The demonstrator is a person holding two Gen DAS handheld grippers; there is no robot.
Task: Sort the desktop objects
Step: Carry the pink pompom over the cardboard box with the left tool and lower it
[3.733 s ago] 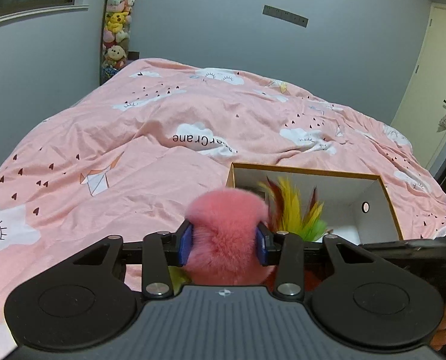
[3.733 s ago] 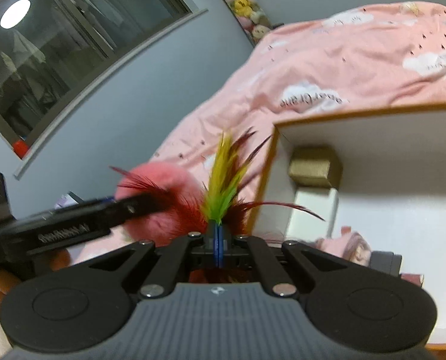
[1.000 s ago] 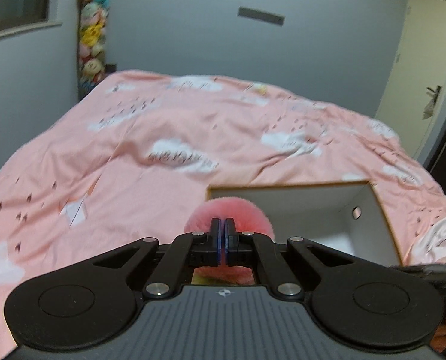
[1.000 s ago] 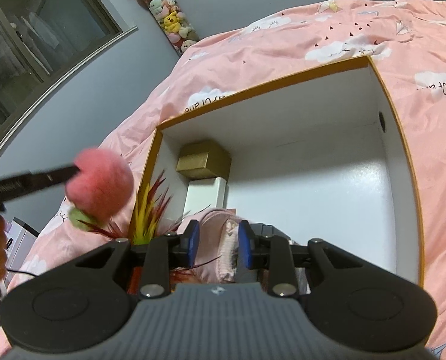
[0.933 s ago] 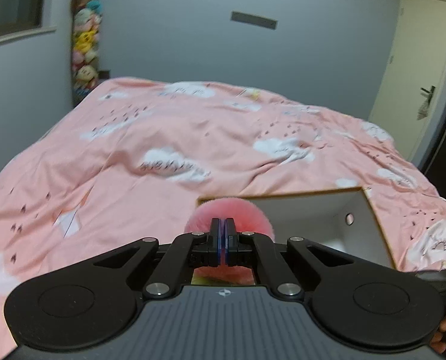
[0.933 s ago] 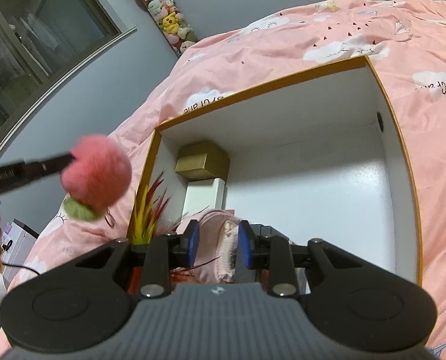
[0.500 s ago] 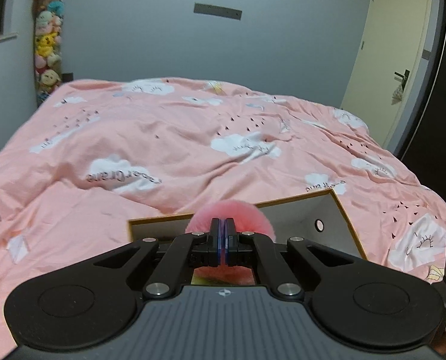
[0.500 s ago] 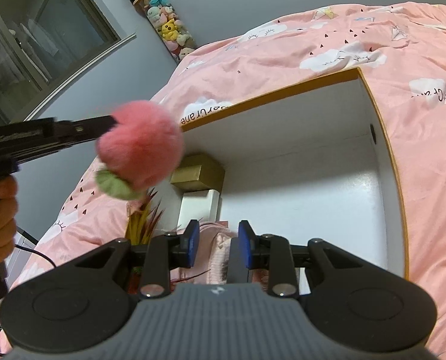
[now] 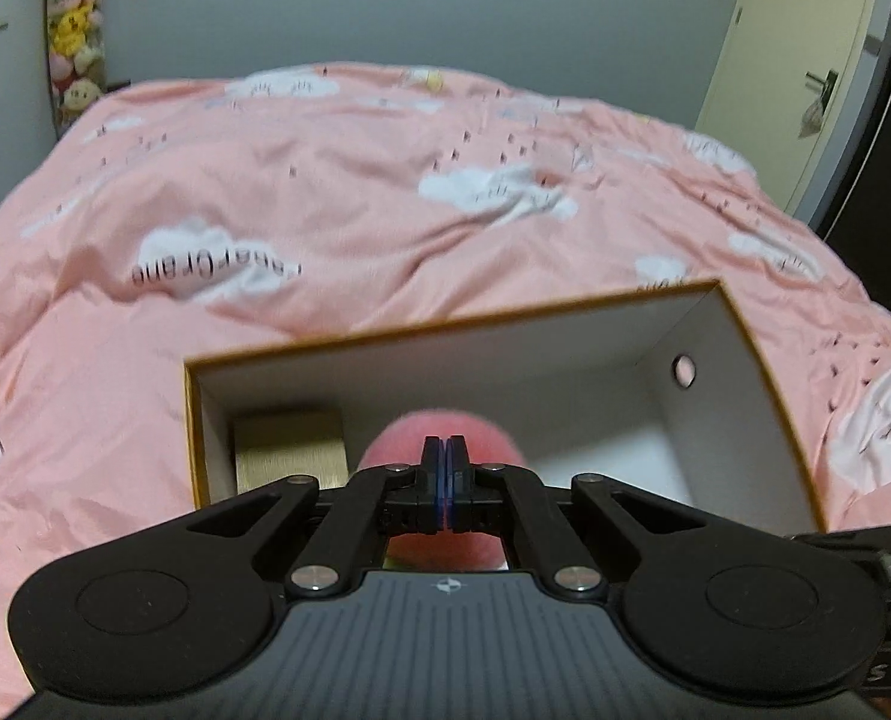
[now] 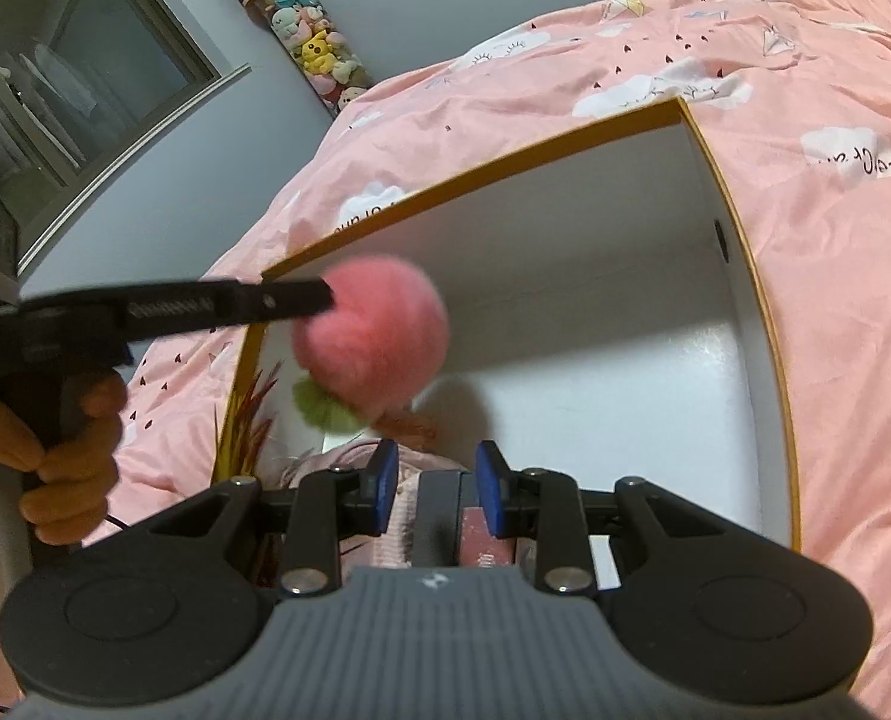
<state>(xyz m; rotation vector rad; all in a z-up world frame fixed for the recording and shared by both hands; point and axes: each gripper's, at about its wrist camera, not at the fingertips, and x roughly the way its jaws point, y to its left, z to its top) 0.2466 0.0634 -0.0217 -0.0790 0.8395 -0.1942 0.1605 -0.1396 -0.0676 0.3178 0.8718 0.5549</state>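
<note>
The left gripper (image 10: 325, 298)'s fingers are pressed together, pinching the pink pom-pom (image 10: 373, 339), which hangs over the white box (image 10: 769, 336) on the pink bed (image 9: 325, 192), toward its 9 o'clock wall. The hand (image 10: 67, 456) at 9 o'clock grips the handle. The right gripper (image 10: 438, 495)'s fingers stand partly apart, holding nothing, pointing down into the box.

Left wrist view: close above the white box (image 9: 595, 360) on the bed (image 9: 325, 180), angled downward, facing the far wall and door (image 9: 805, 60). Right wrist view: nearer the box's open top, angled downward, facing far-left toward the window (image 10: 55, 72). Shared: box interior, pink pom-pom (image 10: 373, 342), bedspread, plush-toy column (image 9: 73, 30).
</note>
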